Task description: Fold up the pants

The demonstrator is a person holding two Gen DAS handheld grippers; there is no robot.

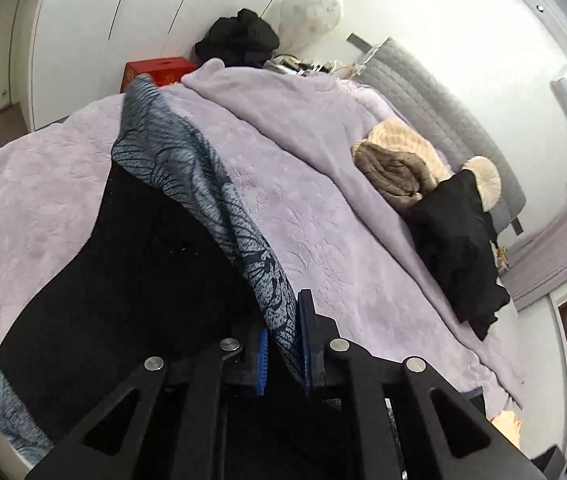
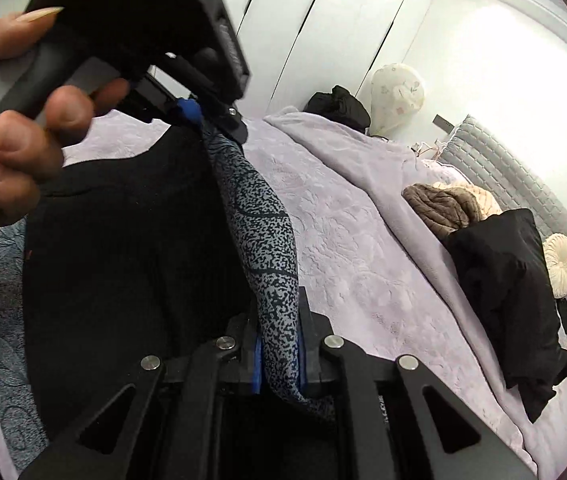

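Note:
The pants [image 1: 187, 168] are black with a grey-blue patterned side, lifted off the lilac bed cover. My left gripper [image 1: 283, 344] is shut on the patterned edge, which runs up and away from its blue pads. In the right wrist view my right gripper [image 2: 279, 356] is shut on the same patterned edge of the pants [image 2: 259, 232]. Above it a hand [image 2: 23, 152] holds the left gripper [image 2: 199, 116], clamped on the far end of that edge. The black part hangs to the left of both grips.
The lilac bed cover [image 1: 303, 200] fills the middle. On its right lie a brown and cream throw [image 1: 399, 164], a black garment [image 1: 459, 248] and a round cream cushion [image 1: 487, 180]. A red box [image 1: 155, 72] and a dark clothes heap [image 1: 239, 40] stand at the far side.

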